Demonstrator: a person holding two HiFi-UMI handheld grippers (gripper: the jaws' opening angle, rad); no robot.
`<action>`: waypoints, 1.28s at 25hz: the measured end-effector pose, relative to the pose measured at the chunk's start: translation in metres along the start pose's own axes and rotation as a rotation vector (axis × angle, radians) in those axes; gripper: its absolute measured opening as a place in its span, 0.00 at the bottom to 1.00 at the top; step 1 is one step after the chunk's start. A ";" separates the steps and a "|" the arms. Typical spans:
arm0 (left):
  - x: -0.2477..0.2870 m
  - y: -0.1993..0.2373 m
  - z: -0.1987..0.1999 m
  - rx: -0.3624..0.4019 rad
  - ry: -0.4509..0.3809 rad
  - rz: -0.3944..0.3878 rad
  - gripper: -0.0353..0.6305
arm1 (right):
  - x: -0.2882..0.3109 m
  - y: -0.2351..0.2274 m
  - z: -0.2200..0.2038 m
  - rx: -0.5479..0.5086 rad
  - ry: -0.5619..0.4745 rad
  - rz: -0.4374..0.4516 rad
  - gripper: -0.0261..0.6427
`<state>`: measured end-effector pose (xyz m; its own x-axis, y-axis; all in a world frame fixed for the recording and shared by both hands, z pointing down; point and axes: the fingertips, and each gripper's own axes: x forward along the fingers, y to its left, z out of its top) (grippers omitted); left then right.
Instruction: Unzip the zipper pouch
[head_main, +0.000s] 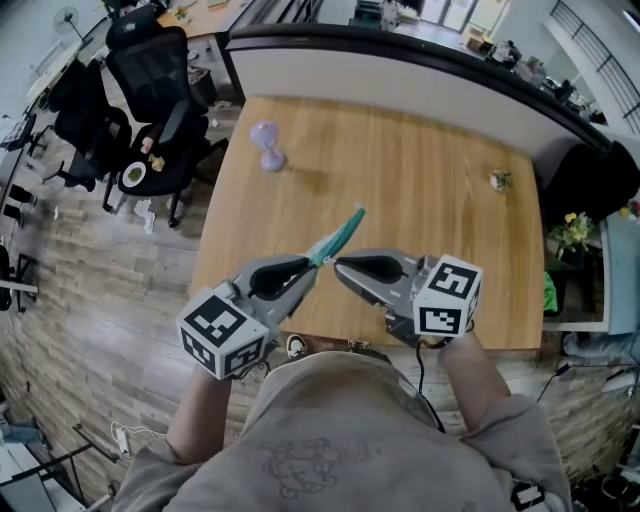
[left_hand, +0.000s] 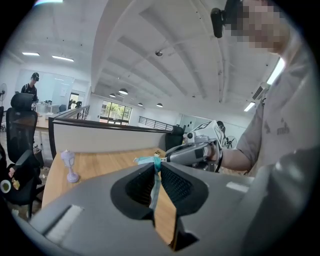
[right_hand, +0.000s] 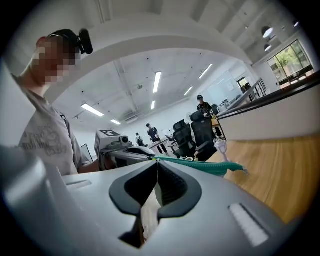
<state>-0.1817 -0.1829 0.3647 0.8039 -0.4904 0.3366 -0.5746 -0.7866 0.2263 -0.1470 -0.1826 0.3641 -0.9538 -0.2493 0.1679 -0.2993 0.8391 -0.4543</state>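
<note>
The left tool (left_hand: 156, 169) is nearly closed, its jaws pinching the thin end of the teal pouch (head_main: 342, 232). The right tool (right_hand: 157, 164) faces it tip to tip with its jaws fully together. It appears to be gripping the small zipper pull (left_hand: 163, 160) at that same end, though the pull is too tiny to be sure of. The pouch hangs in the air above the near edge of the bench (head_main: 420, 200), and its free end slants away over the middle of the bench.

The weak point is probably the right tool's hold. Only the very tips meet on a small piece of metal, so a sharp tug could pull the jaws off it and leave the zipper still shut. The left tool holds only a fold of fabric, and if that slides out when the pull begins, the pouch will likely drop onto the bench. The body of the pouch is unsupported above the bench, so a pull off the zipper's line could bunch the cloth and jam the slider. The tips also sit very close together and could knock into each other.
</note>
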 end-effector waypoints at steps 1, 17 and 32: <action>0.001 0.000 -0.001 0.003 0.007 0.000 0.11 | 0.000 -0.001 0.000 0.000 0.005 -0.003 0.06; -0.020 0.013 0.004 -0.008 -0.021 -0.019 0.06 | -0.042 -0.048 0.014 -0.025 0.015 -0.168 0.06; -0.044 0.019 0.008 -0.047 -0.084 0.035 0.06 | -0.077 -0.078 0.013 0.027 -0.075 -0.370 0.06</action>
<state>-0.2268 -0.1798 0.3469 0.7921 -0.5486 0.2674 -0.6075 -0.7509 0.2590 -0.0504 -0.2351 0.3753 -0.7802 -0.5688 0.2605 -0.6235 0.6728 -0.3982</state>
